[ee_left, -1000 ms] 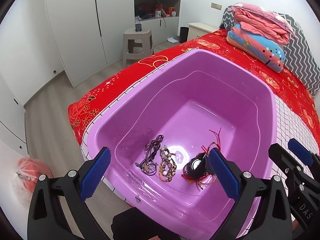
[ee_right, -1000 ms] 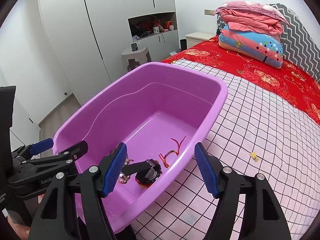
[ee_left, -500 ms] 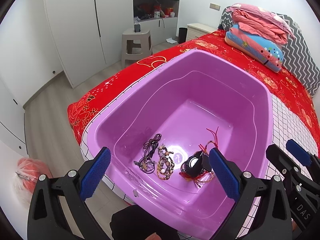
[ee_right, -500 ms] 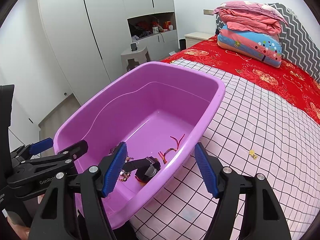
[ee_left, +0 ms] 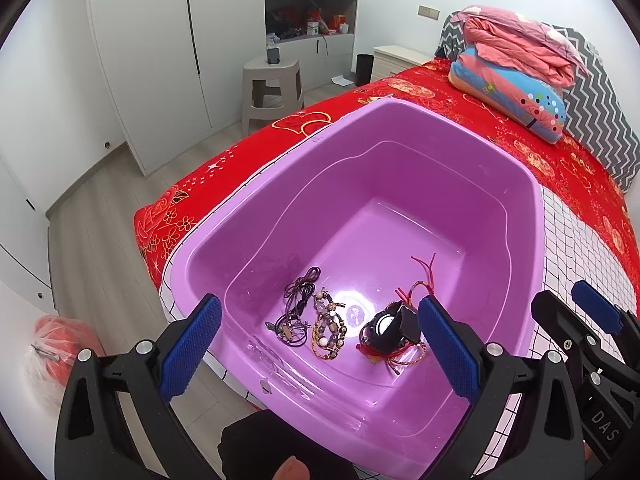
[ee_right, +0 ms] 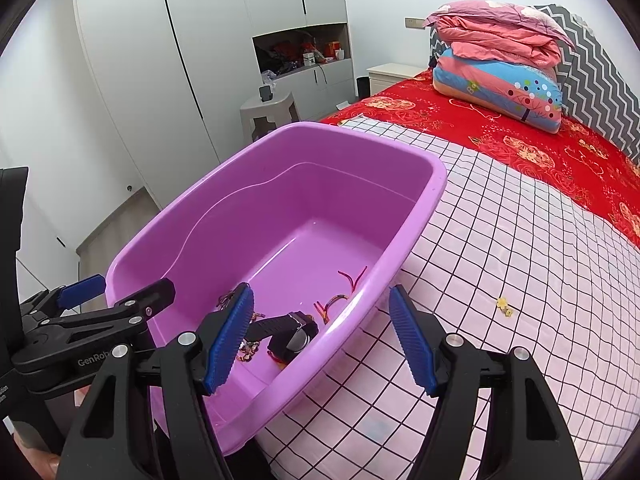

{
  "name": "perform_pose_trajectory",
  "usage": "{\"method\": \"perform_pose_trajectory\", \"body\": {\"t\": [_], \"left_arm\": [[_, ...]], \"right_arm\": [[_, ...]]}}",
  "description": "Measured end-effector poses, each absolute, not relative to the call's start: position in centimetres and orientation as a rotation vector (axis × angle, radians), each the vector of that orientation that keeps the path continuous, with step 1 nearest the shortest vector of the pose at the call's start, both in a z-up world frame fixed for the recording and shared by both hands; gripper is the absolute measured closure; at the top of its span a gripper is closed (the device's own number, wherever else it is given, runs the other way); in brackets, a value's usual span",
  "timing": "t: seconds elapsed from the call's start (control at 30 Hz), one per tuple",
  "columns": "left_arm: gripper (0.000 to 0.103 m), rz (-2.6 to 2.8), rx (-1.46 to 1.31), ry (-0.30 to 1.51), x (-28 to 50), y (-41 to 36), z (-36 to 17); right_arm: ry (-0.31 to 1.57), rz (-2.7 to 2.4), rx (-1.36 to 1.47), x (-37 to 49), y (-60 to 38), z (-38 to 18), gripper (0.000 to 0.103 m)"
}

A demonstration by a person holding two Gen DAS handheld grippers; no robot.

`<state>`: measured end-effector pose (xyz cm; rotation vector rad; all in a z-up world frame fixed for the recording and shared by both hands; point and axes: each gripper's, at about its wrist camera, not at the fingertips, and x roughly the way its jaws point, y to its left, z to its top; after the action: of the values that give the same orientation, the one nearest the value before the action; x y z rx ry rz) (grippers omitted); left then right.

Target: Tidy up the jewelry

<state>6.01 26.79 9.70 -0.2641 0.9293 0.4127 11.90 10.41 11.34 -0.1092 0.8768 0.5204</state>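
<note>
A purple plastic tub (ee_left: 532, 216) (ee_right: 424, 208) stands on the bed. On its floor lie a black cord necklace (ee_left: 298, 300), a beaded bracelet (ee_left: 330, 330), a black watch (ee_left: 386, 328) (ee_right: 292, 338) and red string bracelets (ee_left: 420, 280) (ee_right: 346, 282). A small yellow earring (ee_right: 503, 307) lies on the checked sheet right of the tub. My left gripper (ee_left: 318, 354) is open and empty above the tub's near rim. My right gripper (ee_right: 320, 340) is open and empty over the tub's right rim.
The bed has a pink checked sheet (ee_right: 520, 264) and a red floral cover (ee_left: 248, 168). Folded quilts and pillows (ee_left: 516, 68) lie at the head. A grey stool (ee_left: 272, 88), white wardrobes and a nightstand (ee_left: 394, 58) stand beyond. An orange bag (ee_left: 52, 344) lies on the floor.
Both grippers have drawn back and up a little from the tub; the jewelry looks slightly farther away. Both jaws stay open and nothing in the tub has moved.
</note>
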Motion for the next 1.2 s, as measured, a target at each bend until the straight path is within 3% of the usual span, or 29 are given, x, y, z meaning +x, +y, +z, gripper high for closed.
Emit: {"method": "perform_pose_trajectory", "body": {"t": [1.2], "left_arm": [[0.006,0.375,-0.304,0.973,6.6,27.0,8.4]], "right_arm": [[0.891,0.526,-0.103,11.6,10.4,9.8,0.036]]}}
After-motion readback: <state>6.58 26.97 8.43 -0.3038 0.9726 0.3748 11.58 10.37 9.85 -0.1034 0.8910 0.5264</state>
